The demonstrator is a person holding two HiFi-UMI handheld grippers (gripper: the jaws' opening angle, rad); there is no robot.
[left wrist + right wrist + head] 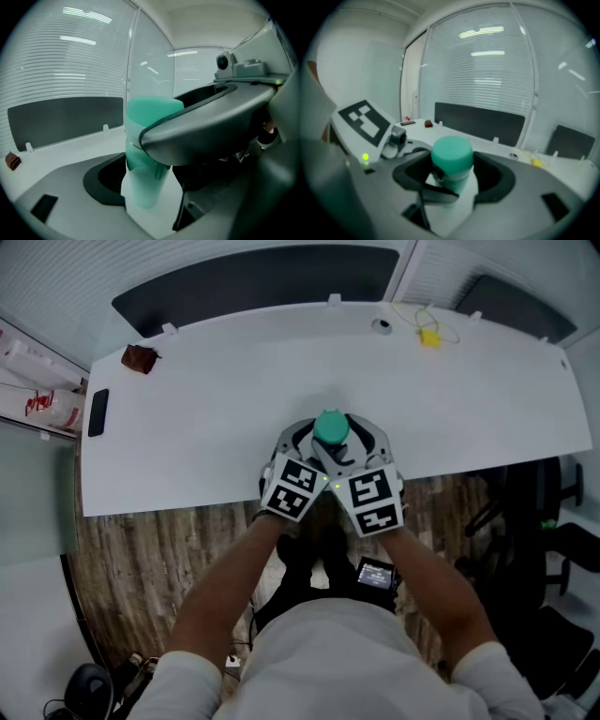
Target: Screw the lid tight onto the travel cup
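Both tools meet at the near edge of a white surface (206,409). The left tool (146,194) pinches the pale green body of the travel cup (143,178), held upright. The right tool (452,180), just above it, is clamped on the darker green lid (451,152) atop the cup. A black phone (97,412) lies at the far left.

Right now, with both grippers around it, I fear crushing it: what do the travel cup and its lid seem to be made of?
The lid: opaque teal, matte and smooth with rounded edges. It looks like moulded plastic, possibly silicone.
The travel cup: paler green, seemingly slightly see-through, with a soft sheen. Probably thin plastic, though frosted glass cannot be ruled out.
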